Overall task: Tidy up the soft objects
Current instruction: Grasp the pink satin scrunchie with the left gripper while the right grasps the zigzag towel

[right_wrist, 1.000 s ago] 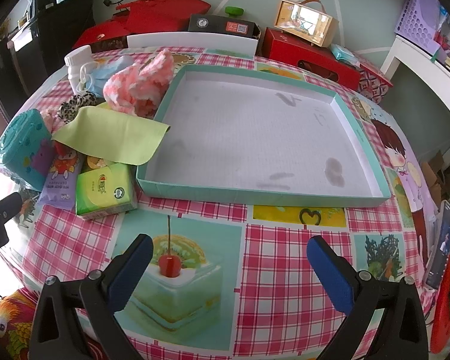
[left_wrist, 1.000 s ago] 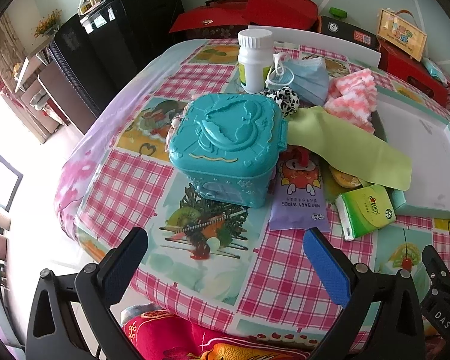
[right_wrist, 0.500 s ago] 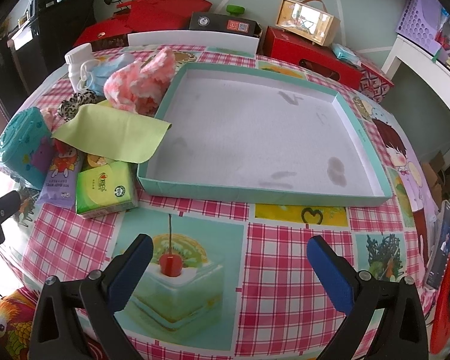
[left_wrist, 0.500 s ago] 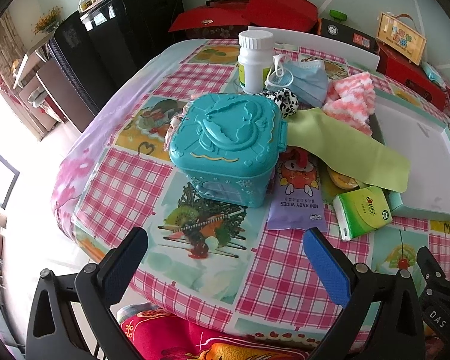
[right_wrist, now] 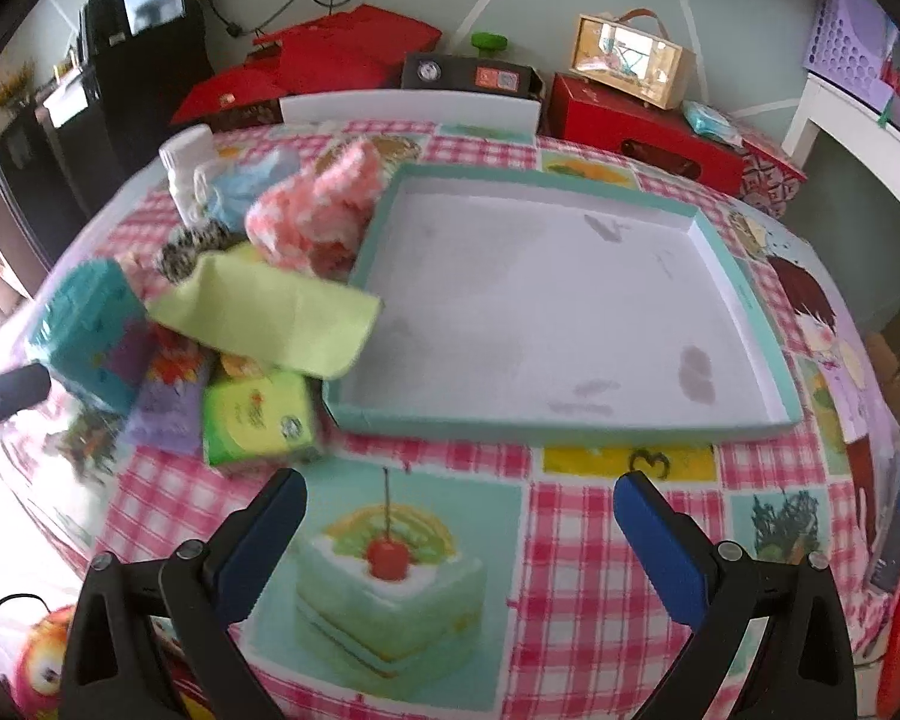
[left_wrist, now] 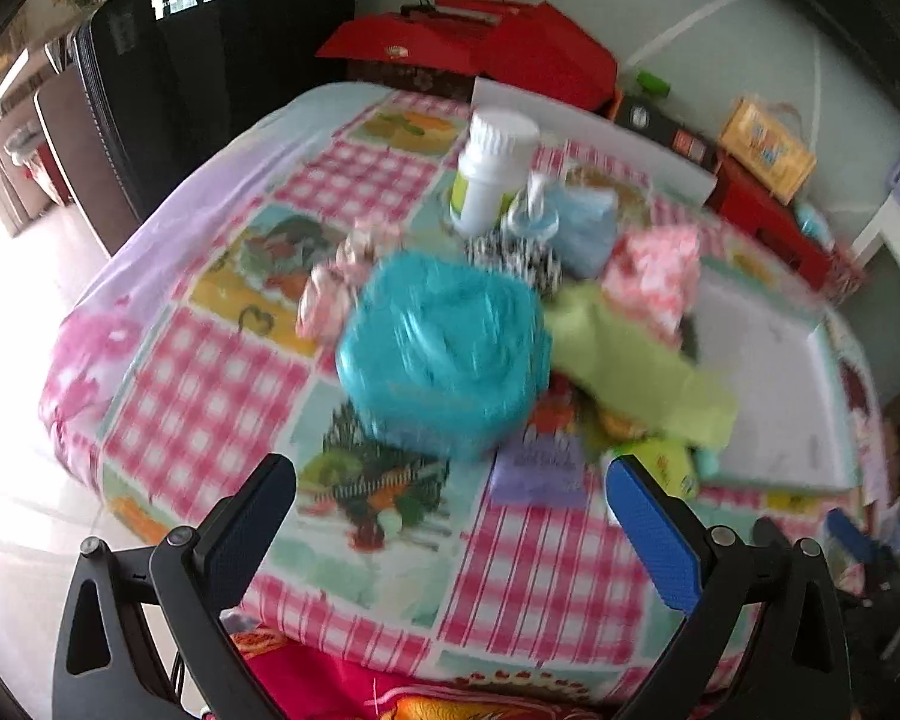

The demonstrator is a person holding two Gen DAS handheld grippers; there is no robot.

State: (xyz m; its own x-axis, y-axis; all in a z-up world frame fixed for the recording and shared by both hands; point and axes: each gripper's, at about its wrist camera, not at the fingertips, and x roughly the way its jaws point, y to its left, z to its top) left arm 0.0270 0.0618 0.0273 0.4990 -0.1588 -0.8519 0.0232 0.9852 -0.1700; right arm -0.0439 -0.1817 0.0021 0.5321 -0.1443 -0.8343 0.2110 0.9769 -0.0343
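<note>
Both grippers hover above the tabletop covered in a pink checked cloth, and nothing sits between their fingers. The left gripper has its fingers spread wide, facing a blurred teal plastic box. The right gripper is equally wide, facing a shallow teal-rimmed white tray. Left of the tray lie a lime-green cloth, its edge overlapping the tray rim, a pink-and-white knitted piece and a green tissue pack.
</note>
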